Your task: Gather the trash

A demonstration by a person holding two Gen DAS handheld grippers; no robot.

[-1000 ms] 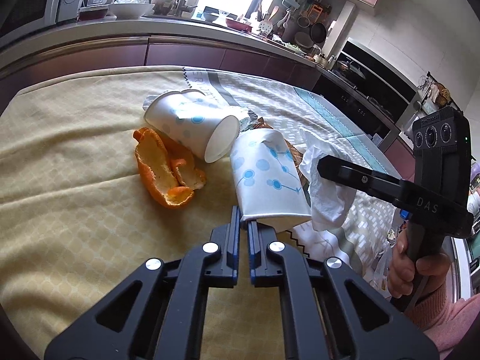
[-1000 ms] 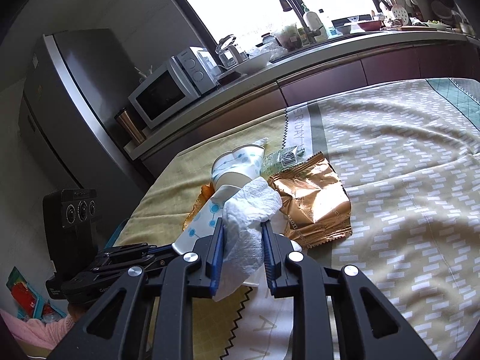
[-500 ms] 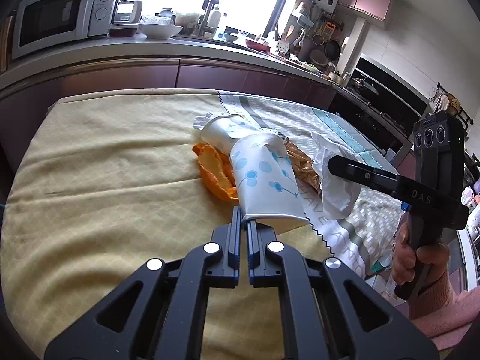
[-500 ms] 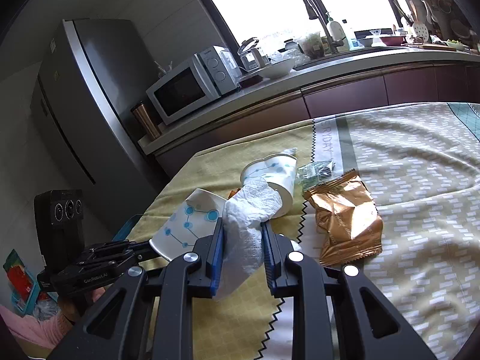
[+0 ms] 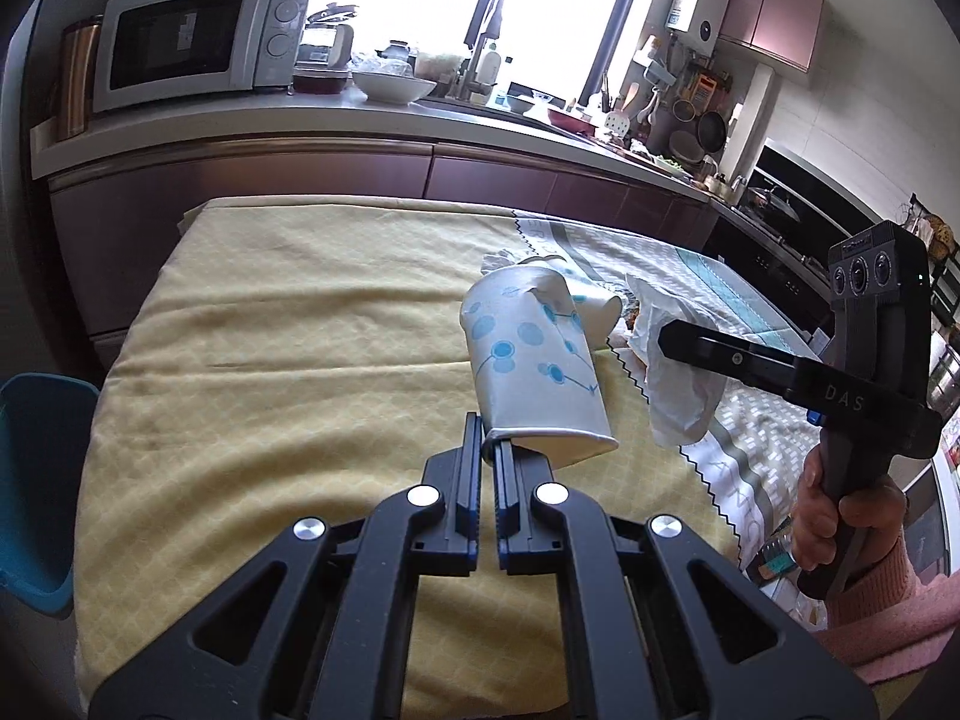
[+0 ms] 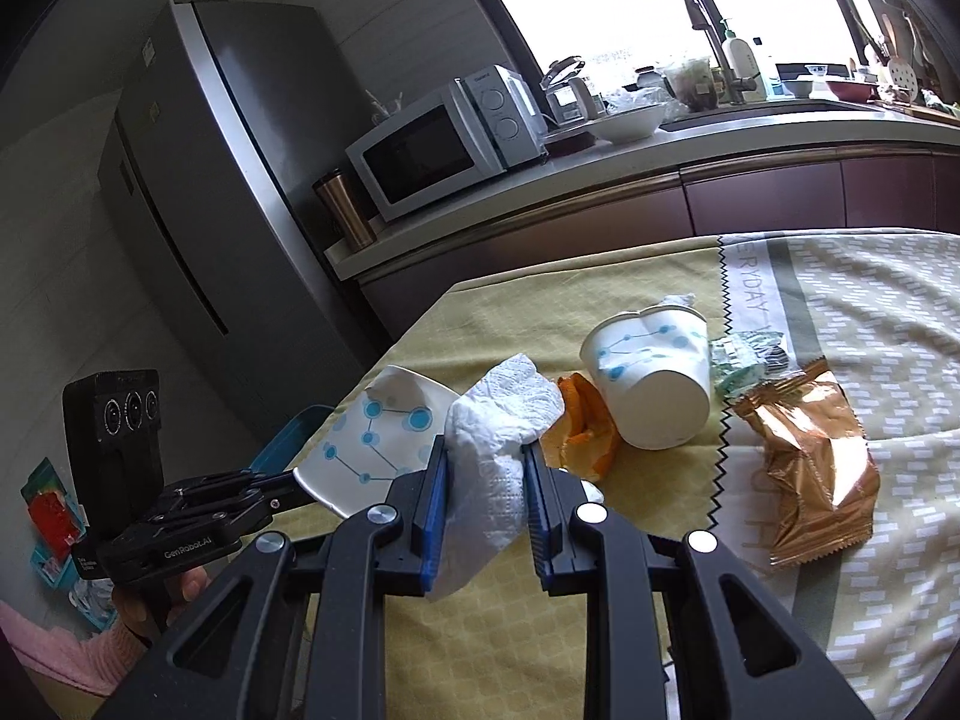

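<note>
Above the near table edge: left gripper [image 5: 489, 457] pinched on paper cup [image 5: 533, 366] rim; right gripper [image 6: 483, 468] clamping crumpled tissue [image 6: 492, 432].

Left gripper [image 5: 487, 461] fingers [image 5: 467, 450] closed tight on rim of crushed paper cup [image 5: 534, 369], white with blue dot pattern, cup lifted above yellow cloth [image 5: 288, 324]. Second paper cup [image 5: 591, 309] lying behind it on cloth. Right gripper [image 5: 675, 341] at right, held by hand [image 5: 840, 525] in pink sleeve [image 5: 894, 600], fingers clamping crumpled white tissue [image 5: 675, 384] hanging down. Blue bin [image 5: 36, 480] at left edge below cloth. Microwave [image 5: 192, 39] and white bowl [image 5: 393, 86] on far counter [image 5: 240, 120] under bright window.
</note>
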